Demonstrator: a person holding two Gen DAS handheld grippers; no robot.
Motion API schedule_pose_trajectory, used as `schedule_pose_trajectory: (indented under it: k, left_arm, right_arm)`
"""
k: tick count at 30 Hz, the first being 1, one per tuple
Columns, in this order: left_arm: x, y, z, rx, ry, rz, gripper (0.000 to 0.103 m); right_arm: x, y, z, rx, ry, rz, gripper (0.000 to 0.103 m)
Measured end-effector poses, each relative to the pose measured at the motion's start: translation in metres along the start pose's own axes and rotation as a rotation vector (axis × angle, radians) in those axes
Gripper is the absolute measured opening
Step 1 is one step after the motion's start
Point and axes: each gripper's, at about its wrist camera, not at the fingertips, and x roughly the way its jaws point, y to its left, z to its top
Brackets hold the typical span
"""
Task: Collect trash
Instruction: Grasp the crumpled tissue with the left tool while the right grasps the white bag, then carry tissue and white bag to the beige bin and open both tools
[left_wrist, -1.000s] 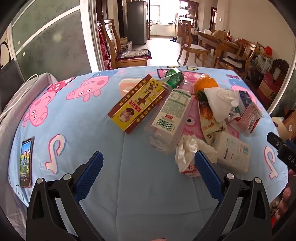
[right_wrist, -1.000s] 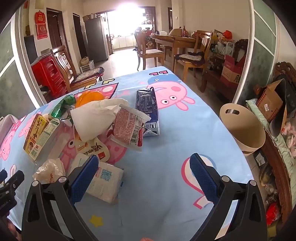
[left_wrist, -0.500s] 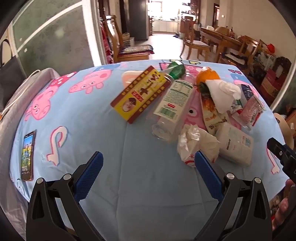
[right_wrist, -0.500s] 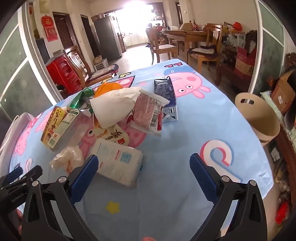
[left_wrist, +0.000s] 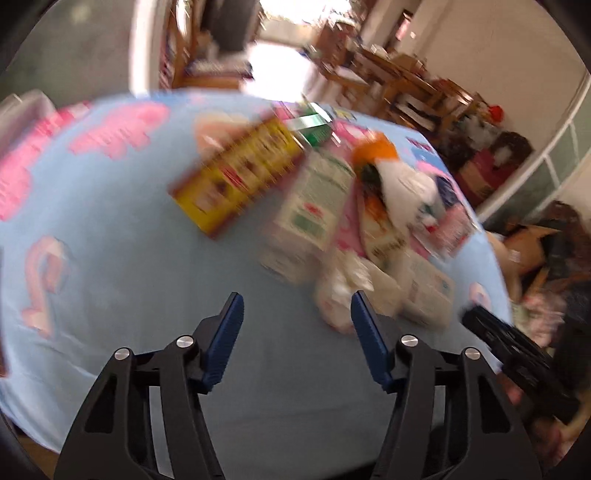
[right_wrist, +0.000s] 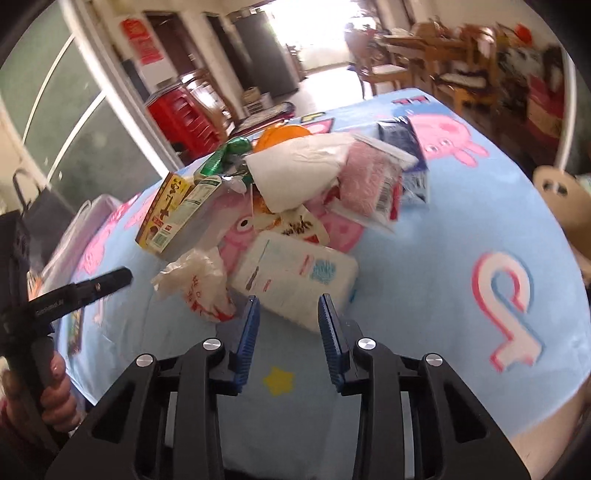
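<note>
Several wrappers, including a white soft-plastic packet and crumpled white bag, sit mid-table; bare blue cloth borders them. My right gripper and left gripper (blurred) have just been closing, part-open, empty.

Daylight floods in from the far doorway, blown out to white glare in both views. The left wrist view is smeared by heavy motion blur (packaging print unreadable); the right wrist view is sharper, softening toward its rim. Fisheye curvature bends the tablecloth, and dark vignetting fills the corners.
</note>
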Motion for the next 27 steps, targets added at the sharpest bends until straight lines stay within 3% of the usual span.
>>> schedule_pose_trajectory:
  k: [1,2,3,7,11,12,13,14,15,21,27]
  left_arm:
    - [0.007,-0.002,0.0,-0.002,0.023,-0.023,0.059]
    - [0.016,-0.006,0.0,-0.004,0.051,-0.046,0.059]
    - [0.024,-0.009,0.001,-0.004,0.069,-0.056,0.059]
    - [0.053,-0.026,0.006,0.011,0.12,-0.086,0.059]
    - [0.068,-0.037,0.011,0.011,0.126,-0.082,0.059]
    - [0.069,-0.038,0.012,0.018,0.121,-0.076,0.056]
    - [0.07,-0.04,0.012,0.025,0.118,-0.061,0.052]
    - [0.07,-0.04,0.012,0.027,0.12,-0.046,0.036]
    - [0.068,-0.039,0.012,0.027,0.121,-0.049,0.03]
    - [0.05,-0.034,0.001,0.06,0.114,-0.041,0.028]
    - [0.04,-0.039,-0.01,0.117,0.114,-0.005,0.028]
  right_arm:
    - [0.003,0.001,0.002,-0.046,-0.008,-0.017,0.056]
    - [0.008,0.002,0.002,-0.101,-0.017,-0.037,0.085]
    - [0.013,0.003,0.003,-0.146,-0.017,-0.044,0.091]
    - [0.038,0.012,0.002,-0.349,0.033,-0.053,0.09]
    - [0.052,0.012,0.001,-0.422,0.04,-0.099,0.089]
    - [0.054,0.012,0.001,-0.427,0.04,-0.107,0.079]
    - [0.054,0.01,0.001,-0.428,0.041,-0.113,0.074]
    - [0.051,0.008,0.0,-0.421,0.04,-0.103,0.07]
    - [0.047,0.006,-0.002,-0.408,0.051,-0.083,0.066]
    - [0.017,0.001,-0.019,-0.317,0.027,-0.043,0.065]
    - [-0.003,-0.01,-0.029,-0.234,-0.001,-0.09,0.066]
